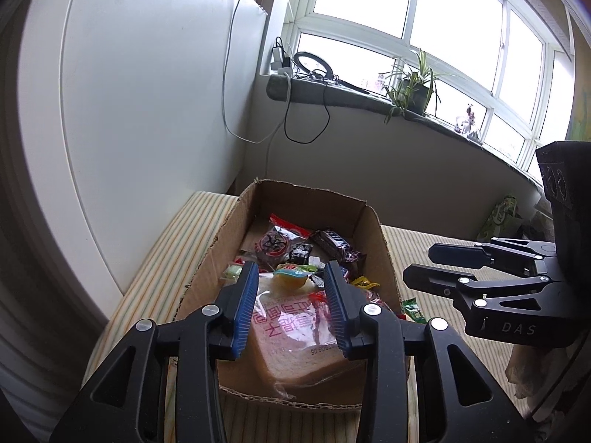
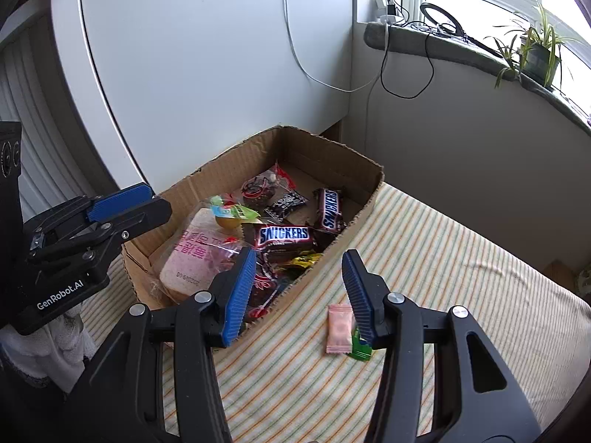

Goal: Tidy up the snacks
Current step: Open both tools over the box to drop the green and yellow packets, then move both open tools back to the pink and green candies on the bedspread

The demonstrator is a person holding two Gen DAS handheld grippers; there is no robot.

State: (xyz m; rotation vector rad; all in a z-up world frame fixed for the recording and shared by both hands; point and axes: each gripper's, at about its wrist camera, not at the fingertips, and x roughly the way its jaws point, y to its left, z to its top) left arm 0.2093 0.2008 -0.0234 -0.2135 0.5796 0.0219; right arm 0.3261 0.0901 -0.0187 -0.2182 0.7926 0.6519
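Most of your snacks already lie in the cardboard box [image 2: 364, 211]: two Snickers bars [image 2: 283, 236], a wrapped slice of bread [image 2: 192, 258], a jelly cup [image 2: 226, 217] and smaller sweets in a loose heap. Two pieces are still outside it on the striped cloth [image 2: 443, 258], just beside the box's near wall: a pink sachet [image 2: 339, 328] and a green wrapper [image 2: 360, 349] touching it.

Your right tool [image 2: 299, 295] hangs released over the box edge and the cloth, nothing between its blue pads; its right finger [image 2: 360, 295] partly hides the green wrapper. Your left tool [image 1: 291, 310] is released too, poised over the bread with its pads clear of it.

By the look of it, a drop into the box is done and the strays come next. Bring the right tool down and over the pink sachet, straddle its short width, and pinch low against the cloth without catching the fabric or the green wrapper alongside.
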